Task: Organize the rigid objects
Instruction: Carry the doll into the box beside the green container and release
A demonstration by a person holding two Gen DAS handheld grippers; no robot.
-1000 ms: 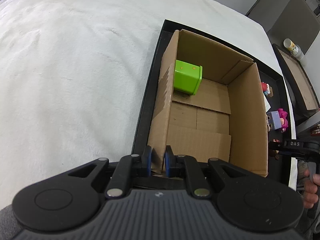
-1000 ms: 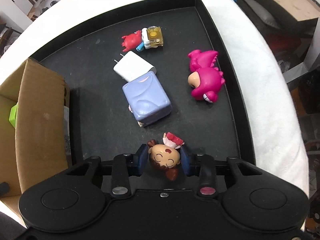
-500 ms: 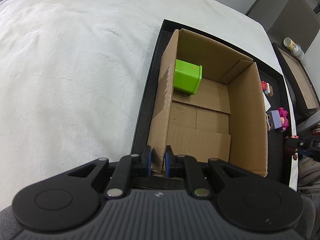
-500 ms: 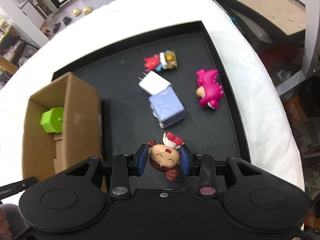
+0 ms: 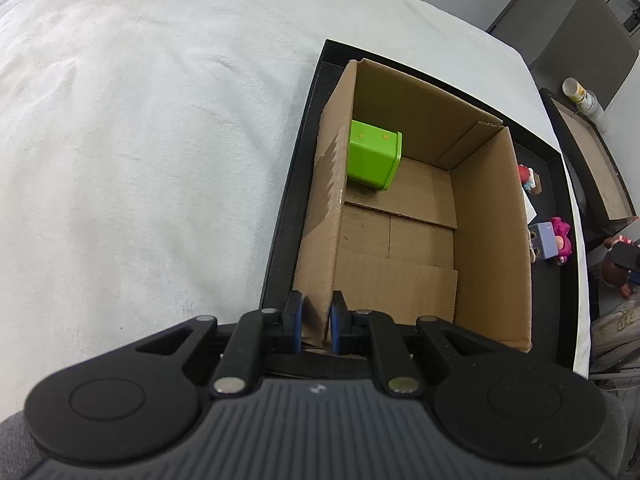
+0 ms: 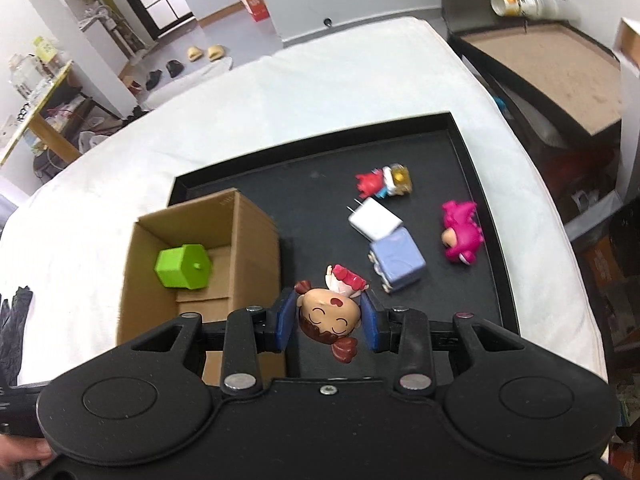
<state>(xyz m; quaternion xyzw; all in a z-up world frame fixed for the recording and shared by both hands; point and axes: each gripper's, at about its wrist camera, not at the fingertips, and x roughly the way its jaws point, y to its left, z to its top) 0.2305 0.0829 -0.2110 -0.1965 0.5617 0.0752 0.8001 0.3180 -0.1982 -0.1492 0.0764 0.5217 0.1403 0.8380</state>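
Here, the white cloth (image 5: 140, 140) spreads widest, covering the surface under everything I work on. On it lies the black tray (image 6: 486, 216), and at the tray's left end stands the open cardboard box (image 5: 492, 240). My left gripper (image 5: 317, 322) is pinched on the box's near left wall, one blue pad on each side of the cardboard edge. Inside the box, against its far left corner, sits a green cube (image 5: 372, 158), alone on the folded bottom flaps.

On the bare tray beside the box lie the loose pieces: a lavender block toy (image 6: 397, 260), touching a white plug adapter (image 6: 374, 223) just behind it; a pink dinosaur figure (image 6: 462, 236) off to their right; and farther back a small red-and-yellow figure (image 6: 384, 182), apart from the rest.

My right gripper (image 6: 330, 320) is clamped on the brown-haired doll figure (image 6: 330, 316), pads pressing either side of its head, held above the tray close to the box's right wall.
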